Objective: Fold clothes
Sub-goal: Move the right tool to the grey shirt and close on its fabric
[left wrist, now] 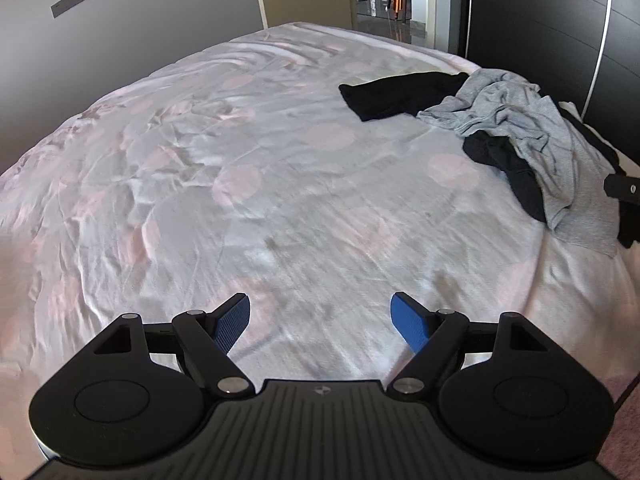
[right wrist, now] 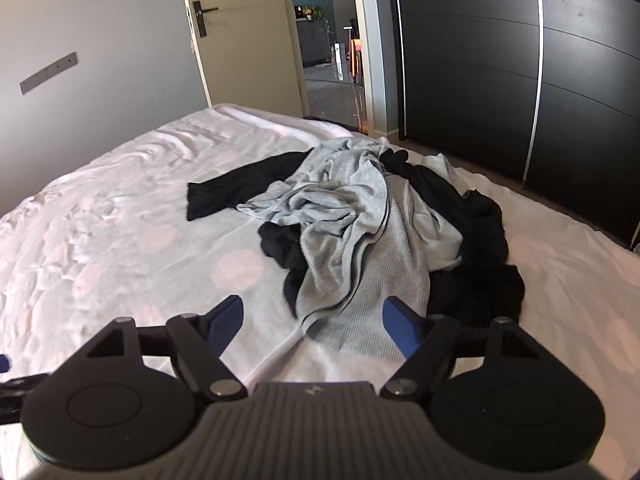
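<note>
A heap of unfolded clothes (right wrist: 372, 232) was seen lying on a bed (left wrist: 200, 168) at the centre of the right wrist view, with no garment yet picked up. A ribbed grey garment (right wrist: 360, 248) was draped over the top of the heap, its lower hem reaching down between the blue fingers (right wrist: 400, 328) of the right gripper (right wrist: 312, 320). Those fingers were held apart, and no cloth appeared to be pinched. A black garment (right wrist: 232, 192) was spread out to the left of the heap, and more dark cloth was bunched at its right side.

The left gripper (left wrist: 320, 316) was held over bare bedsheet at the bottom of its frame, fingers wide apart and empty, with the heap well off at the upper right.

The step in hand was judged to be the reach for a first garment. The next move would call for the grey hem to be caught and lifted clear, though the tangled black cloth beneath could be dragged along. An open door (right wrist: 240, 40) and a dark wardrobe (right wrist: 520, 80) stood beyond the bed.
</note>
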Tool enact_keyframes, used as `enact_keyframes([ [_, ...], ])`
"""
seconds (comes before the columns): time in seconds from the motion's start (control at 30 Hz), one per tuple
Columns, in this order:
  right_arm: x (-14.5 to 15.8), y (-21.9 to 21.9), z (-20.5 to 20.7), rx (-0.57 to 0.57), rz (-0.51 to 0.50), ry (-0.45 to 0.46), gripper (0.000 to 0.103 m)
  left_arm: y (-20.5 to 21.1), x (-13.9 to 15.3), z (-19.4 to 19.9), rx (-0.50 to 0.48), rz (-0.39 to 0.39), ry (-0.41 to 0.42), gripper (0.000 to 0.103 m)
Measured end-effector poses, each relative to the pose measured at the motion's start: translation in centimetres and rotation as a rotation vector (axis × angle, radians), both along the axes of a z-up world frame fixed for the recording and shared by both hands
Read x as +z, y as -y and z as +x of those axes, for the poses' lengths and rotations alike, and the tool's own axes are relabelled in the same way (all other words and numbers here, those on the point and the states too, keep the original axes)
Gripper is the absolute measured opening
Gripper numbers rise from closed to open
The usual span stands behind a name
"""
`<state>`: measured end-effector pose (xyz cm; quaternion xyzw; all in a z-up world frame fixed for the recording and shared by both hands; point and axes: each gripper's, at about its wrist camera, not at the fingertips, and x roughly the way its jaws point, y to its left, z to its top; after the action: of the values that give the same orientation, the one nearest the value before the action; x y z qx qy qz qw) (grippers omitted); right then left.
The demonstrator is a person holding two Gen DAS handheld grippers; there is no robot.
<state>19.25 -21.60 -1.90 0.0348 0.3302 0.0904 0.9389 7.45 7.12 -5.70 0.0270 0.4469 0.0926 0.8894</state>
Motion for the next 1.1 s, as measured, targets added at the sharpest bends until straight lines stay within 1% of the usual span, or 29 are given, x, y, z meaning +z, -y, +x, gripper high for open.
enact_keyframes([
  [0.07, -1.3, -0.1, 2.8, -0.004, -0.018, -0.022, 0.066, -1.0, -0.7, 0.5, 0.022, 0.008, -0.023, 0.077],
  [0.13, -2.7, 0.0, 5.4, -0.019, -0.023, -0.046, 0.062, -2.0, -1.4, 1.1, 0.044, 0.017, -0.045, 0.077],
  [0.2, -4.0, 0.1, 7.7, -0.038, -0.023, -0.069, 0.060, -2.9, -2.1, 1.5, 0.065, 0.020, -0.067, 0.077],
  [0.3, -5.1, 0.2, 9.9, -0.066, -0.024, -0.076, 0.049, -4.0, -3.1, 2.0, 0.088, 0.023, -0.100, 0.077],
  [0.37, -5.5, 0.2, 11.0, -0.067, -0.040, -0.082, 0.035, -4.6, -3.6, 2.4, 0.098, 0.024, -0.117, 0.076],
  [0.4, -5.6, 0.1, 11.4, -0.057, -0.041, -0.086, 0.030, -4.9, -3.7, 2.5, 0.103, 0.022, -0.122, 0.076],
  [0.47, -5.4, -0.1, 11.7, -0.030, -0.035, -0.085, 0.011, -5.4, -4.1, 2.8, 0.114, 0.020, -0.133, 0.076],
  [0.53, -4.7, -0.7, 11.1, 0.016, -0.030, -0.076, 0.005, -5.9, -4.0, 2.9, 0.126, 0.015, -0.134, 0.076],
  [0.67, -3.3, -2.2, 9.8, 0.114, -0.016, -0.058, 0.004, -6.7, -3.4, 2.4, 0.143, 0.008, -0.121, 0.076],
  [0.73, -2.4, -3.8, 8.2, 0.199, 0.016, -0.055, 0.004, -7.1, -2.9, 1.8, 0.149, 0.009, -0.113, 0.076],
  [0.8, -1.6, -6.4, 6.1, 0.330, 0.076, -0.080, 0.004, -7.6, -2.4, 0.9, 0.156, 0.010, -0.105, 0.076],
  [0.87, -0.9, -10.0, 3.3, 0.454, 0.068, -0.083, 0.004, -8.3, -1.8, -0.2, 0.170, 0.011, -0.097, 0.076],
  [0.93, -0.6, -13.1, 0.7, 0.535, 0.056, -0.077, 0.004, -9.1, -1.0, -1.6, 0.187, 0.010, -0.084, 0.076],
  [1.0, -0.2, -15.4, -1.3, 0.594, 0.073, -0.090, 0.004, -10.0, -0.3, -3.2, 0.208, 0.013, -0.072, 0.076],
  [1.1, 0.1, -18.4, -4.8, 0.724, 0.142, -0.156, 0.004, -11.7, 0.5, -5.8, 0.245, 0.022, -0.060, 0.076],
])
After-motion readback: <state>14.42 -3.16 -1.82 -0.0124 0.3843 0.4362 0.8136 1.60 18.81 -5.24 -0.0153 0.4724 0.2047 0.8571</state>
